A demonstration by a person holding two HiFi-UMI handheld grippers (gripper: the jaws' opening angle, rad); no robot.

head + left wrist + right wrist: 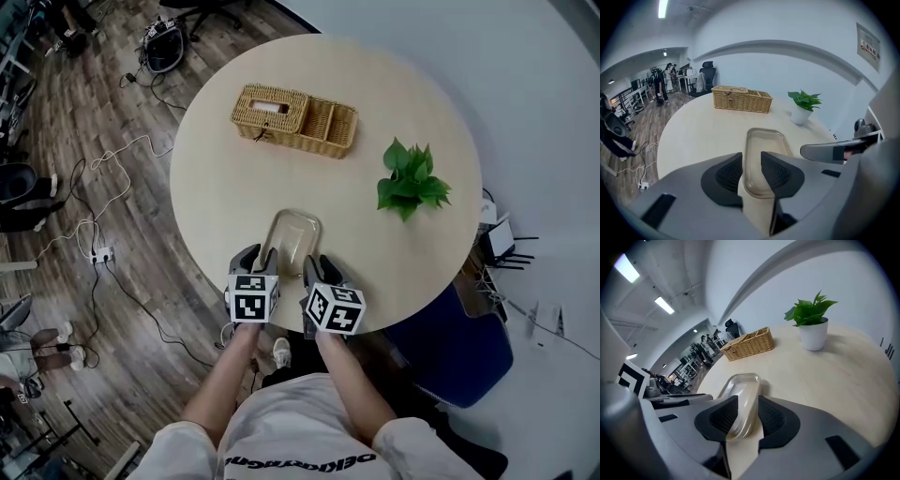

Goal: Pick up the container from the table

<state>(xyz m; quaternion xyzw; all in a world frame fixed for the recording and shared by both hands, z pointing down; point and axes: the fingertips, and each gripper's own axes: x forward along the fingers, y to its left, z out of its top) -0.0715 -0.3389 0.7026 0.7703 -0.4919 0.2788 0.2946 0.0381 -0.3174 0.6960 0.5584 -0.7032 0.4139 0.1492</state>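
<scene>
Nearest the lens, the person's forearms (246, 370) reach up from the bottom of the frame, a marker cube riding on each tool. The left gripper (259, 259) and right gripper (322, 270) sit side by side at the near edge of the round table (211, 187). Between them lies the container (294, 236), a clear shallow tray resting flat at centre frame. The left gripper's jaws are drawn narrow over the tray's left rim, one pad (729, 174) outside the wall and one inside. The right gripper does the same on the opposite rim and looks clamped on it. Two grips, one per side – that should keep a slippery, flexible tray level when it rises. It looks not yet lifted. The wicker basket (294, 119) at upper centre and the potted plant (410, 178) at right stand well clear – nothing crowds the lift.
</scene>
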